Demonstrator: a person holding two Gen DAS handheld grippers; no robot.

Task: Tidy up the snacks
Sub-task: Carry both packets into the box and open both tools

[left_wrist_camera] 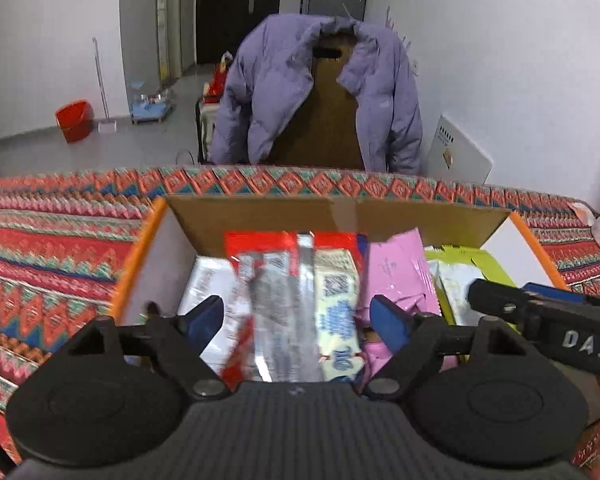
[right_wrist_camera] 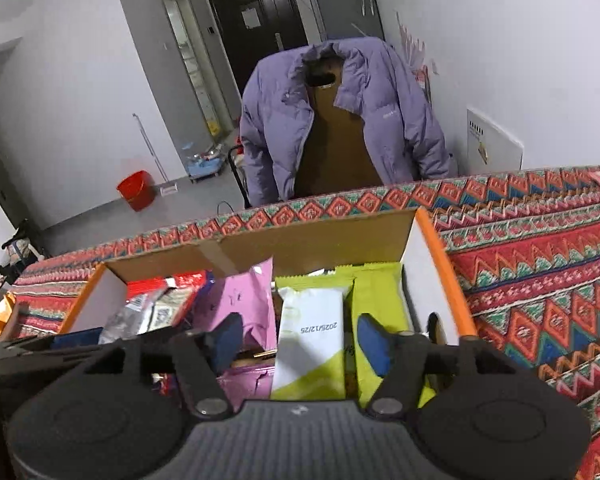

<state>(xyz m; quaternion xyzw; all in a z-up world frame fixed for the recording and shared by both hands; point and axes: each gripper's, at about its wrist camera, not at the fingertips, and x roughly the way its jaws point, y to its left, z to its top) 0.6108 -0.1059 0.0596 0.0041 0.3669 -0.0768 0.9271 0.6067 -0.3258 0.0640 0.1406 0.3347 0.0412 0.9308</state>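
The left gripper (left_wrist_camera: 298,316) is held spread over the cardboard box (left_wrist_camera: 260,210); a red-and-silver snack packet (left_wrist_camera: 268,280) is seen between its pads, untouched, long axis running away from the claw. The right gripper (right_wrist_camera: 300,338) is likewise spread; a white-and-green packet (right_wrist_camera: 310,336) lies between its fingers, unpinched, lengthwise pointing ahead, with a pink packet (right_wrist_camera: 246,296) just left.

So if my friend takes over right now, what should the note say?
Left tool: open, holding nothing, over the red snack packet.
Right tool: open, holding nothing, over the white and green packet.
Both packets lie in the cardboard box, beside the pink packet.
Done: these snacks are boxed.
Left: no loose snacks are clearly visible; check the patterned cloth.
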